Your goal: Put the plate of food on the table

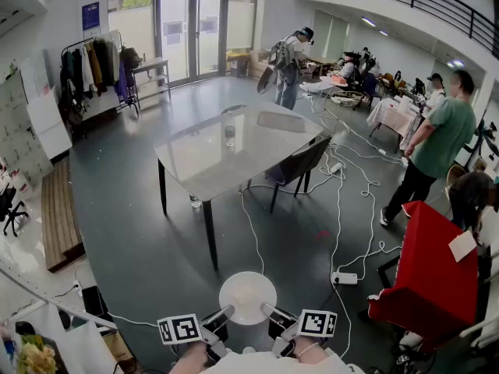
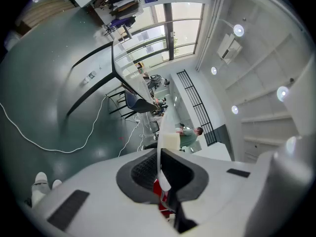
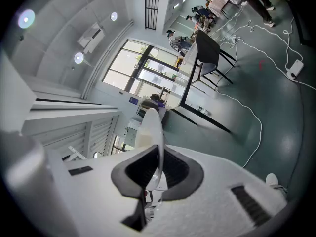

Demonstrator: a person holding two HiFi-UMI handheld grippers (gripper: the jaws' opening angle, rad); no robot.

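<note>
Plate (image 1: 247, 294) flat, roughly level, round so no long axis, over floor (image 1: 156, 248), left tongs (image 1: 226, 313) and right tongs (image 1: 269, 311) clamped on its near rim, counter (image 1: 203, 158) well ahead, open floor between

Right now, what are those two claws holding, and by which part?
A white plate, pinched at its rim: the left claw on its left edge, the right claw on its right edge.
</note>
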